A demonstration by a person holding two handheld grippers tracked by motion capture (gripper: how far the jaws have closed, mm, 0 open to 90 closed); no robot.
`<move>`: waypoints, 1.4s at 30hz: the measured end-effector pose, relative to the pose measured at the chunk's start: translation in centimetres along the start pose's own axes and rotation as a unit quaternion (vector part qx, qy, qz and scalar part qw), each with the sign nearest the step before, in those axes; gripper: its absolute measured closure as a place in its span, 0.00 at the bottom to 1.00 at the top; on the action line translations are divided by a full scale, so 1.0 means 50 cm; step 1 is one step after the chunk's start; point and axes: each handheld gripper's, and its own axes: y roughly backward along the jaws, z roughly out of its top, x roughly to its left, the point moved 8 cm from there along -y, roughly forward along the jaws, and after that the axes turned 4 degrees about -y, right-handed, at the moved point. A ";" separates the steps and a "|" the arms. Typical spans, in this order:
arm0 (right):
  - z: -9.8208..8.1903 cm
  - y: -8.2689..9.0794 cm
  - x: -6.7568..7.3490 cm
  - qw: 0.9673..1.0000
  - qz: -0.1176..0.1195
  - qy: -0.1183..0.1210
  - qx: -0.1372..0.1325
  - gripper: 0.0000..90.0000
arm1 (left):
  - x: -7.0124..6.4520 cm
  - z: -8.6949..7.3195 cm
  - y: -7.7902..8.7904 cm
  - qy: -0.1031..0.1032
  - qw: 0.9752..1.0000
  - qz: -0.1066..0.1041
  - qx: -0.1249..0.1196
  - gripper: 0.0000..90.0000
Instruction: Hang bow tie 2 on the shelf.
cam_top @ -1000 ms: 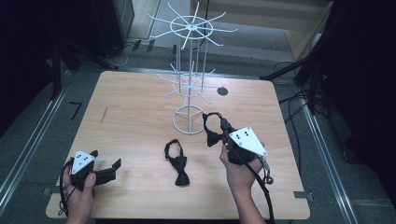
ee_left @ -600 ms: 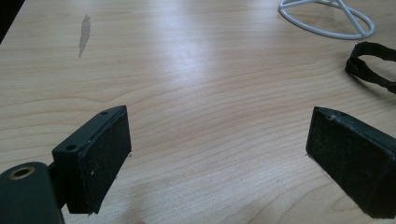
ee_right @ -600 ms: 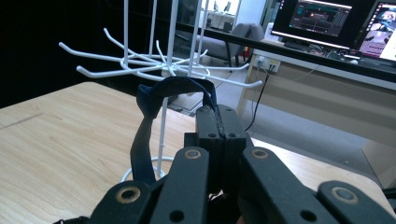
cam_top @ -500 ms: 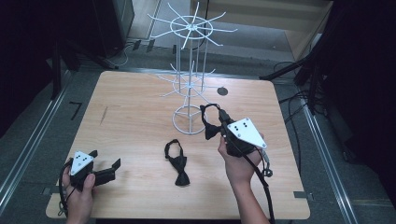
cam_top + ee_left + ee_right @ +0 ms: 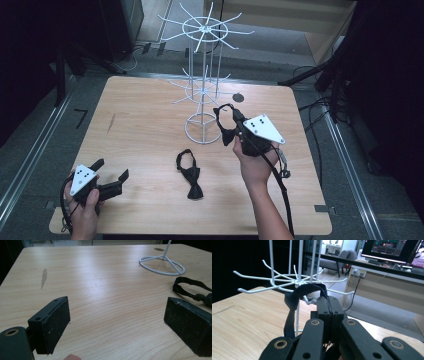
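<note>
Right gripper (image 5: 239, 121) lifted bow tie (image 5: 226, 125) toward rack (image 5: 203, 90) — jaws seemingly clamped

bow tie (image 5: 190, 175) on table (image 5: 140, 125), before rack (image 5: 204, 100)

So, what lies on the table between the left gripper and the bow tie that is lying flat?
Nothing: in the high view, bare wood separates the left gripper from the flat bow tie. The left gripper view shows open jaws over the bare table.
</note>
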 end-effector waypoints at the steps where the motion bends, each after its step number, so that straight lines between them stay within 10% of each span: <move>1: 0.001 -0.005 -0.003 1.000 -0.001 0.002 -0.001 1.00 | 0.001 0.000 0.000 0.001 1.000 0.000 0.001 0.08; 42: -0.038 -0.126 -0.010 0.995 0.063 -0.058 0.048 1.00 | 0.009 -0.004 -0.004 0.025 1.000 0.001 0.017 0.09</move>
